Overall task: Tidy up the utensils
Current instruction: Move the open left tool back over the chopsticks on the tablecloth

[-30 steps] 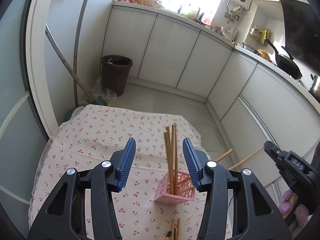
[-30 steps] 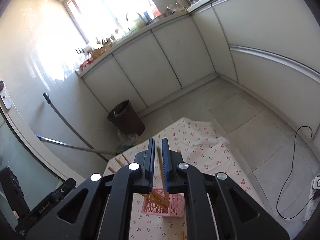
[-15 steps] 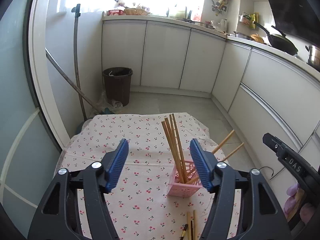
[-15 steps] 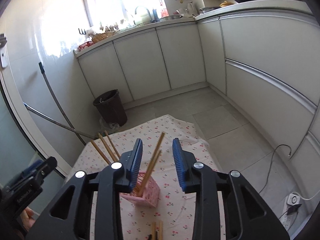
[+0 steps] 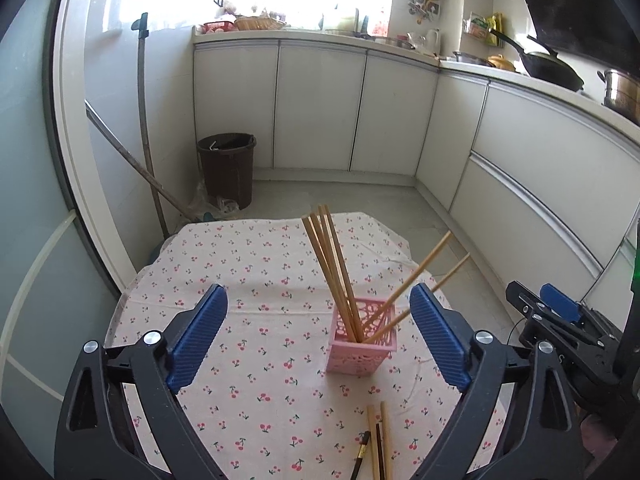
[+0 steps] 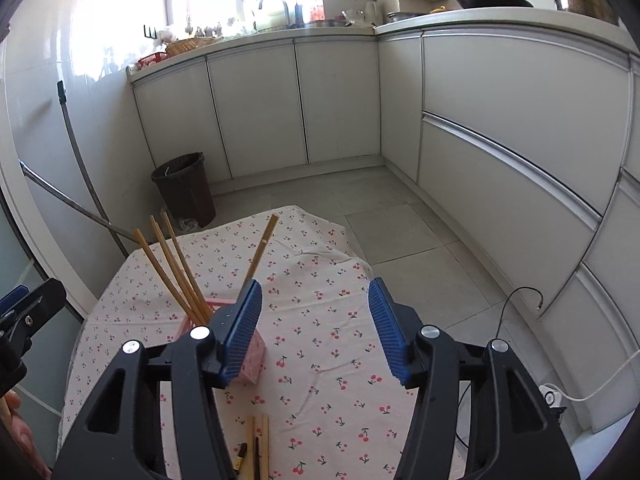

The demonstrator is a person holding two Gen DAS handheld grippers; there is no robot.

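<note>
Right now my left gripper (image 5: 318, 334) has its fingers spread wide, having just been opening, and nothing is pressed between them; the pink holder (image 5: 361, 338) shows through the gap, standing on the worktop (image 5: 248, 272) with its cherry-print cloth. My right gripper (image 6: 314, 330) also has its fingers apart after just opening, with only cloth between them. From that camera the pink holder sits near the left finger, partly hidden behind it. Standing chopsticks (image 5: 332, 268) lean in the holder: a tight bunch tilting left and two more slanting out to the right. More loose chopsticks (image 5: 378, 440) lie flat on the cloth at the near edge, with a dark-handled utensil (image 5: 360, 454) just beside them. A dark bin (image 5: 228, 168) stands on the floor at the far left, by the white cabinets.
</note>
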